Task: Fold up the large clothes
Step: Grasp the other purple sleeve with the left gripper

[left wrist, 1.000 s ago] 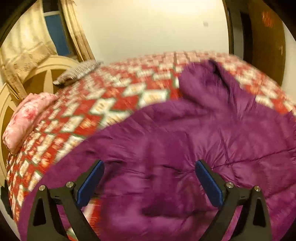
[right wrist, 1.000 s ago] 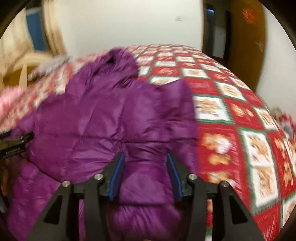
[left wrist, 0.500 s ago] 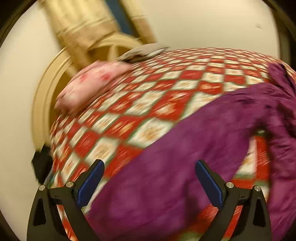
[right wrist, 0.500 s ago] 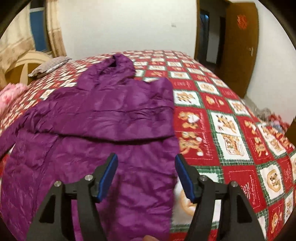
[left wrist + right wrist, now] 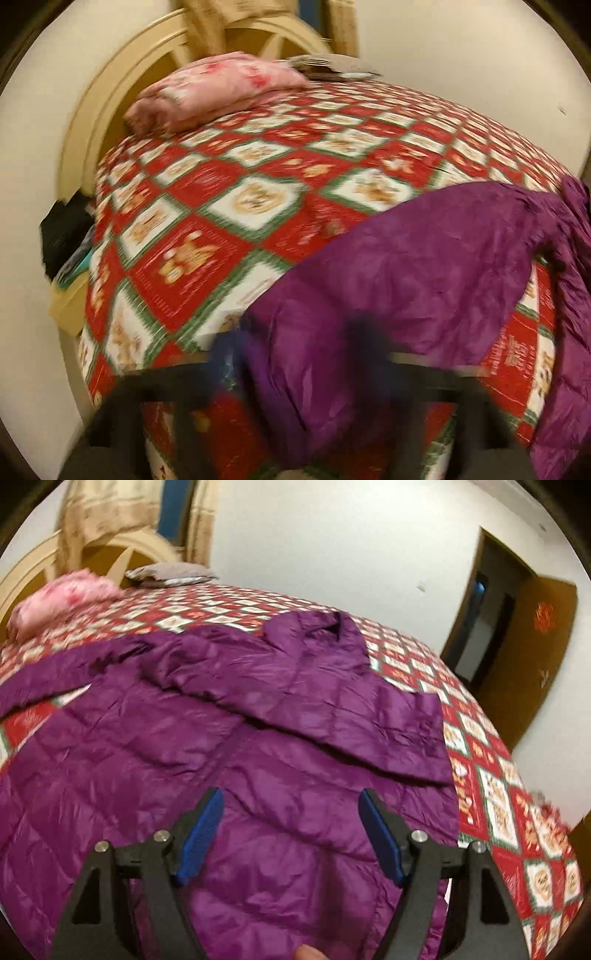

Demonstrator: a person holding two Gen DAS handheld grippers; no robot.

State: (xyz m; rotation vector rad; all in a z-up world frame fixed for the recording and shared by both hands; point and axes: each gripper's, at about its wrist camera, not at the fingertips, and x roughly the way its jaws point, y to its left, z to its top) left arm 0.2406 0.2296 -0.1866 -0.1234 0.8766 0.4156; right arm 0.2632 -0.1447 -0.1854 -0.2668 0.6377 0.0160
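Observation:
A large purple puffer jacket (image 5: 229,738) lies spread on the bed, hood (image 5: 314,631) toward the far wall, its right sleeve (image 5: 351,716) folded across the chest. My right gripper (image 5: 290,834) is open and empty, just above the jacket's lower body. In the left wrist view the jacket's left sleeve (image 5: 406,266) stretches across the quilt. My left gripper (image 5: 291,350) is badly blurred; its fingers stand on either side of the sleeve's cuff end, and the blur hides whether they grip it.
The bed has a red, white and green checked quilt (image 5: 236,199). A pink pillow (image 5: 218,92) and a grey pillow (image 5: 170,574) lie by the cream headboard (image 5: 96,99). A dark object (image 5: 62,236) sits beside the bed. An open wooden door (image 5: 532,657) stands at the right.
My left gripper swung left from the jacket's body to the sleeve end and its fingers came closer together. My right gripper opened wider and drew back over the jacket's lower part.

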